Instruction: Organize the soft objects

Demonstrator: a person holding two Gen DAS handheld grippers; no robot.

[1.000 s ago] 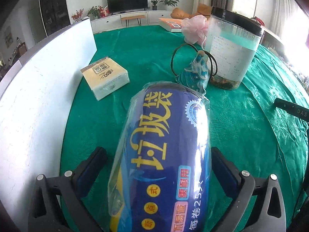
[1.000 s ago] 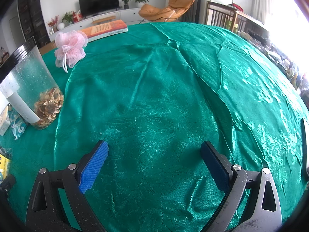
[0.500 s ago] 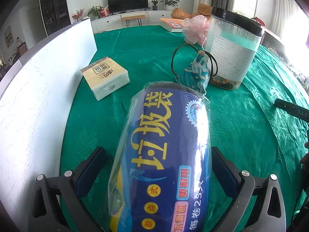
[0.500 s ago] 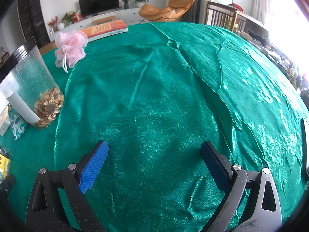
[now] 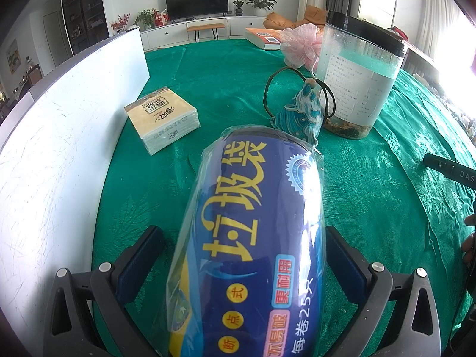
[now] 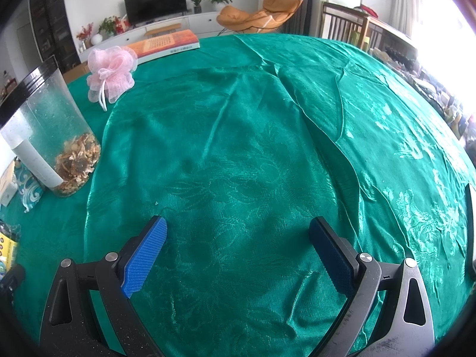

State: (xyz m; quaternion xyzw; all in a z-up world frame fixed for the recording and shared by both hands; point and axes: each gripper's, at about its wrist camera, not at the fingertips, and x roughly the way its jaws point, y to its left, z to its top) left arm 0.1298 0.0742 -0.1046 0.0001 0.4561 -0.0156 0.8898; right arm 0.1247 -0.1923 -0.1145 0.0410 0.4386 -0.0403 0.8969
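Nearest, left view: left tool (image 5: 244,255) w/ the blue garbage-bag pack (image 5: 253,238) lying lengthwise between its fingers (image 5: 139,255). The right pad seems to touch the wrapper; a sliver of green cloth shows on the left side, so can't tell if it's actually clamped or just straddling. Vs 1 s and 0.5 s ago: nothing has moved here. Same pack pose, same finger spread, same framing. Reads as a pause, prob. right after setting the pack down or right before squeezing it; no progress either way.

Right tool (image 6: 238,247): fingers spread wide, nothing between them, hovering over bare green cloth of the desk (image 6: 253,148). Also unchanged vs both earlier frames. Idle.

Mid-range: tissue pack (image 5: 162,119) lies flat near the white board (image 5: 59,136) on the left. Small blue patterned pouch (image 5: 300,113) w/ dark cord loops sits just past the pack's far end, just beside the clear jar (image 5: 357,74) (black lid, dried bits in the bottom).

Farther: pink mesh pouf (image 6: 111,73) behind the jar, then an orange book (image 6: 166,44) near the far desk edge.

Judgement: soft items are loosely clustered left of the jar; the pouf, apart, looks like the one left.
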